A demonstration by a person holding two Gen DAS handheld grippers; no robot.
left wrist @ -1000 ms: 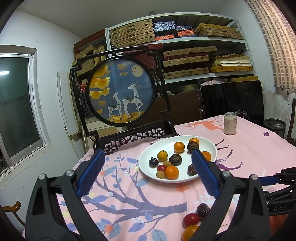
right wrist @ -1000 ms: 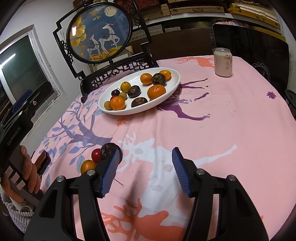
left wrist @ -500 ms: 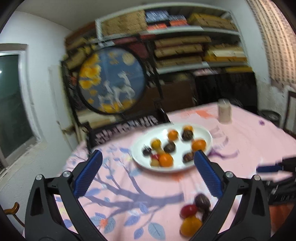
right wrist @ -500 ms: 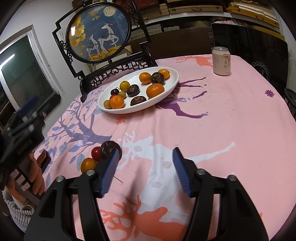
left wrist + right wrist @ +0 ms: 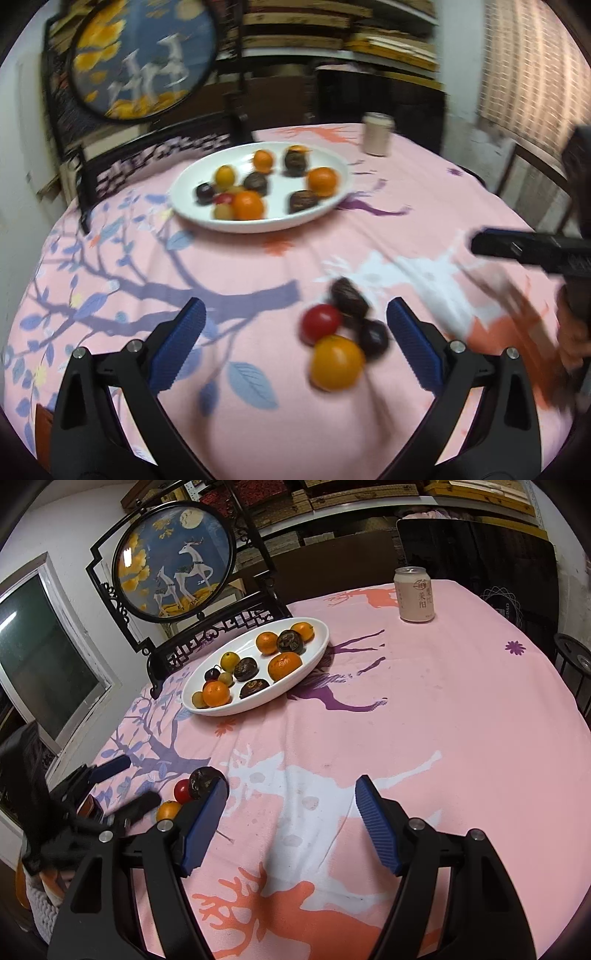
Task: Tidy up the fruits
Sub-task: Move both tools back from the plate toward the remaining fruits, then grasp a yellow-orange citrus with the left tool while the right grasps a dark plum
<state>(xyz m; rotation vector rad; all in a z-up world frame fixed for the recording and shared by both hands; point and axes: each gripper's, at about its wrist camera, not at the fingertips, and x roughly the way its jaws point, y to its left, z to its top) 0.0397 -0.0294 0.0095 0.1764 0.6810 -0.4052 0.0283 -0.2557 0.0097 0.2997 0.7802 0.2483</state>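
Observation:
Loose fruits lie together on the pink tablecloth: a red tomato [image 5: 320,322], an orange [image 5: 336,363], a wrinkled dark fruit [image 5: 349,297] and a dark plum [image 5: 373,338]. My left gripper [image 5: 295,343] is open, tilted down over them, and they lie just ahead between its blue pads without touching them. A white plate [image 5: 258,227] further back holds several oranges and dark fruits. My right gripper [image 5: 291,819] has its jaws opening, with nothing between them. The dark fruit [image 5: 201,781], tomato [image 5: 181,790] and orange [image 5: 168,809] sit beside its left finger.
A pale drink can [image 5: 413,594] stands at the table's far side. A black-framed round deer screen [image 5: 173,561] stands behind the plate [image 5: 240,709]. The left gripper [image 5: 127,784] shows at the left edge of the right wrist view. Shelves of boxes fill the back wall.
The left gripper has tipped downward and sunk toward the loose fruits, which now sit between its pads. The right gripper's jaws have spread wider and it has stayed in place.

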